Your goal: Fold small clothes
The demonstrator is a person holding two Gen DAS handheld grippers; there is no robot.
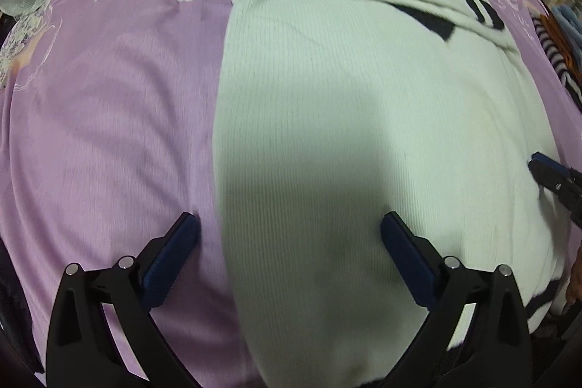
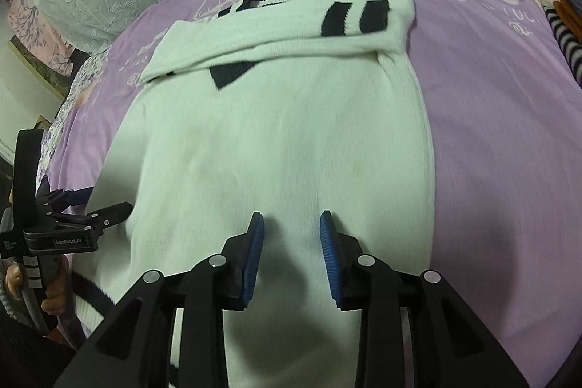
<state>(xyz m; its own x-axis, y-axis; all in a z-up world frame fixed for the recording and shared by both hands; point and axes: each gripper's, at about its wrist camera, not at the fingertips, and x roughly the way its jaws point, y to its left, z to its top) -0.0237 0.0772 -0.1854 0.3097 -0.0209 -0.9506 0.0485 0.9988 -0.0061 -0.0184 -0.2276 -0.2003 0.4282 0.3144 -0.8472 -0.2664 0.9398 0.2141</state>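
White knit sweater (image 2: 276, 133) w/ black stripes lies flat on the purple bedsheet (image 2: 491, 119), sleeves folded across its top. Left gripper (image 1: 291, 224) hangs over the sweater's left edge, jaws wide apart, nothing btwn them. Right gripper (image 2: 291, 224) sits over the lower middle, jaws partly apart, gripping nothing.

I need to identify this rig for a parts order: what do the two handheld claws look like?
Both match: the left claw and right claw have matte black angular linkages with silver round pivot pins and ribbed blue pads. The right wrist view shows the left unit's black body printed "GenRobot.AI" above a grey handle.
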